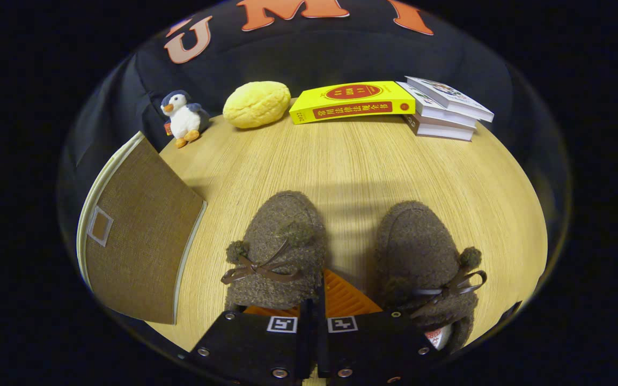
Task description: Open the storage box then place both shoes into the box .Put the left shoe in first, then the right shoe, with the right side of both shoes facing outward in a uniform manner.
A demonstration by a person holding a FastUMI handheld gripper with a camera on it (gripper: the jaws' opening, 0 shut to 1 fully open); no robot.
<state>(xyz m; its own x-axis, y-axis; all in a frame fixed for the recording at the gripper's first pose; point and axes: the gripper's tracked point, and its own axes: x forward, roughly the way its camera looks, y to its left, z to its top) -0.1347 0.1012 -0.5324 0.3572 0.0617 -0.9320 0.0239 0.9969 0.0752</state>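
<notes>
Two brown fuzzy shoes with bow laces stand side by side on the wooden table (352, 161), toes pointing away from me. The left shoe (279, 241) lies just ahead of my left finger, and the right shoe (421, 252) is beside and beyond my right finger. My gripper (321, 287) hovers over the gap between the shoes with its fingers pressed together and nothing held. The brown fabric storage box (137, 241), white-edged with a small label window, sits to the left of the shoes with its lid down.
Along the back of the table stand a plush penguin (183, 118), a yellow bun-shaped cushion (256, 104), a yellow book (352, 102) and a stack of books (446, 110). Bare tabletop stretches between them and the shoes.
</notes>
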